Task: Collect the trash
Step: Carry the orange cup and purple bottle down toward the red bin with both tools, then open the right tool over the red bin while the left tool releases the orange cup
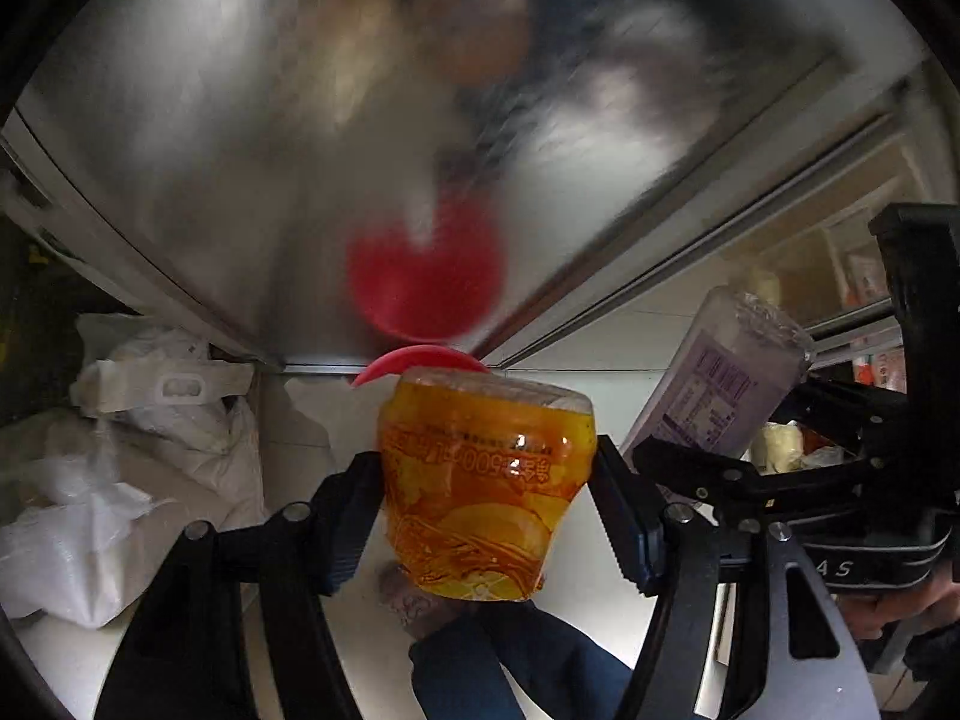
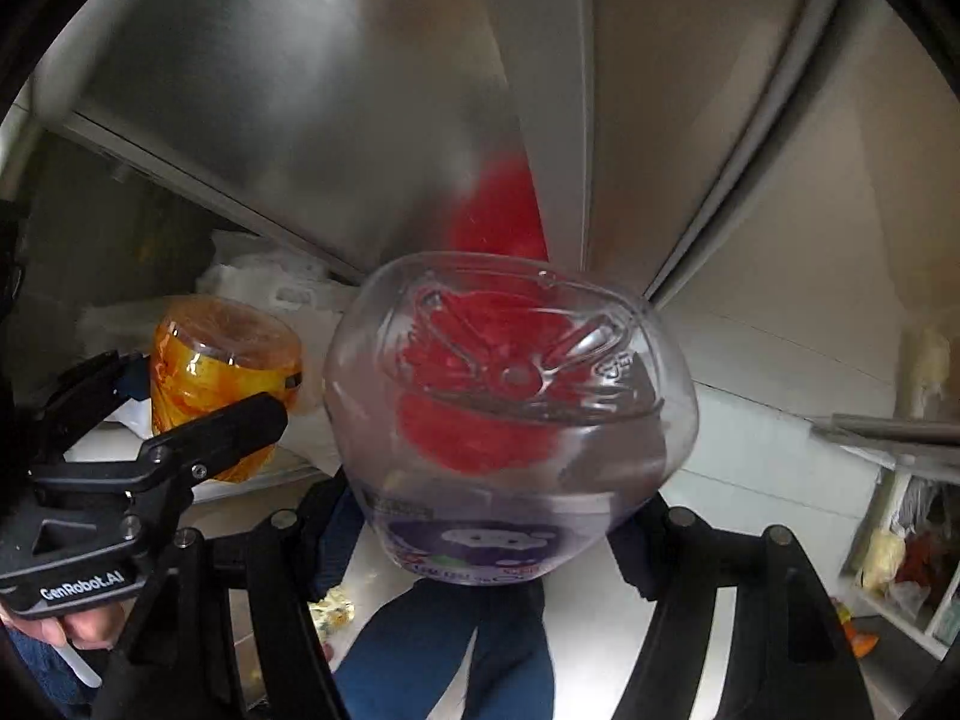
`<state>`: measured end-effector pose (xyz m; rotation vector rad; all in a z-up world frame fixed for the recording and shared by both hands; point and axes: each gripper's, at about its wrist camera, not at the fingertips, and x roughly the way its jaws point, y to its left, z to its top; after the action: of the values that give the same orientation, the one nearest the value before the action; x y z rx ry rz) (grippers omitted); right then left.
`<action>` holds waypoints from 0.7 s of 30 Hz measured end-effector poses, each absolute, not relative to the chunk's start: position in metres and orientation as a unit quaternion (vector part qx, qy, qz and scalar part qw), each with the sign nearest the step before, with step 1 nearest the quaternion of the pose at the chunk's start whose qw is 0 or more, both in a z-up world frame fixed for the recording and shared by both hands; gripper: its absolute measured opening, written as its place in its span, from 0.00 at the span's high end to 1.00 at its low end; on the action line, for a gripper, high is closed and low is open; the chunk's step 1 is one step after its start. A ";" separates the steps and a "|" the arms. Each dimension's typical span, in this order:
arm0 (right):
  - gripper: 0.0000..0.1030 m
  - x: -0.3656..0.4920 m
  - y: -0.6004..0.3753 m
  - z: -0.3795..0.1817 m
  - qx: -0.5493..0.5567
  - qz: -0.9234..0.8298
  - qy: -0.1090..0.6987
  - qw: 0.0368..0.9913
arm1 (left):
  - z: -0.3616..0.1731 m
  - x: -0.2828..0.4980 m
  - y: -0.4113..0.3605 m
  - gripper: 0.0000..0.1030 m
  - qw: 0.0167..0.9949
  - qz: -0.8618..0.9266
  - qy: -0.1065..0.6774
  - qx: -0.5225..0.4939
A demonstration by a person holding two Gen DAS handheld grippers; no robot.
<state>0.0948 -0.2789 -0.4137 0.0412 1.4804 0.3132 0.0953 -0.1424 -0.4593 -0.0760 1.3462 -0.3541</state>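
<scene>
My left gripper [image 1: 486,516] is shut on an orange plastic bottle [image 1: 486,486], bottom end pointing away from me; it also shows in the right wrist view [image 2: 222,372]. My right gripper [image 2: 498,516] is shut on a clear plastic bottle with a purple label [image 2: 510,414]; it also shows at the right of the left wrist view [image 1: 720,384]. A red round thing [image 1: 420,363] shows just behind the orange bottle, mirrored in the steel panel [image 1: 270,150] above, and through the clear bottle [image 2: 480,384].
White plastic bags [image 1: 120,468] lie at the left on a pale floor. Shiny steel panels fill the upper views. Shelves with packets [image 2: 900,558] stand at the right. The person's blue trouser legs [image 2: 444,654] are below.
</scene>
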 end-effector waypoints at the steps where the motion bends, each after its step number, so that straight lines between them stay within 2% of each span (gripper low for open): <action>1: 0.34 0.097 -0.278 -0.425 0.019 0.145 0.673 0.725 | -0.471 0.097 -0.142 0.38 0.765 -0.160 0.623 -0.034; 5: 0.34 0.102 -0.273 -0.465 0.006 0.161 0.679 0.716 | -0.510 0.099 -0.136 0.38 0.757 -0.151 0.634 -0.043; 10: 0.34 0.102 -0.259 -0.507 -0.019 0.174 0.687 0.705 | -0.535 0.095 -0.127 0.38 0.750 -0.149 0.643 -0.047; 17: 0.33 0.098 -0.256 -0.529 -0.030 0.201 0.693 0.691 | -0.550 0.094 -0.121 0.38 0.746 -0.143 0.649 -0.044; 21: 0.18 0.095 -0.255 -0.528 -0.034 0.209 0.690 0.692 | -0.559 0.093 -0.113 0.38 0.742 -0.141 0.654 -0.045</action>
<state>0.0947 -0.2548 -0.5276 -0.0754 1.5415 0.4660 0.0928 -0.1127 -0.5595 -0.0994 1.4324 -0.3100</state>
